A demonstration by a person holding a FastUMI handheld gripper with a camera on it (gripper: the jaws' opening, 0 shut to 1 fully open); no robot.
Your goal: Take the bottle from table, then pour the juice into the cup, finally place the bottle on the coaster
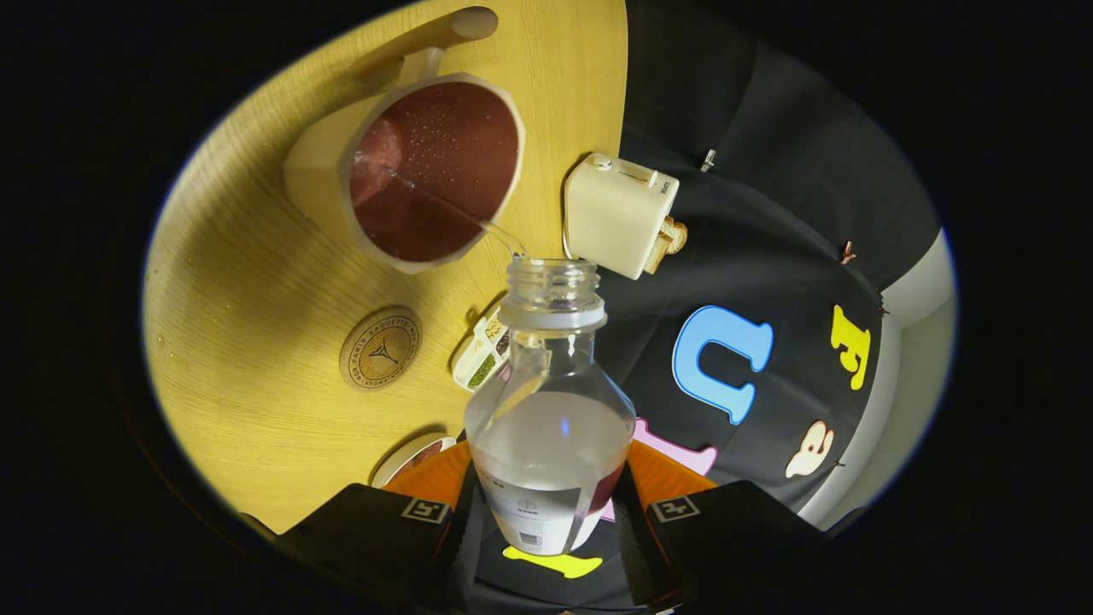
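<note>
My gripper (546,504) is shut on a clear plastic bottle (551,401), both fingers pressing on its lower body. The bottle is uncapped and tilted, its mouth pointing toward a cream cup (410,171) with a wooden handle. A thin stream of clear liquid (452,213) runs from the bottle's mouth into the cup, whose inside is dark red and wet with droplets. Clear liquid fills the bottle's lower part. A round cork coaster (381,348) lies on the wooden table (248,299), between the cup and my fingers, left of the bottle.
A cream toaster (619,213) with a slice of bread sticking out stands near the table's edge, right of the cup. A small compartment box of seeds (483,352) lies beside the bottle's neck. A round dish (414,457) shows just ahead of my left finger.
</note>
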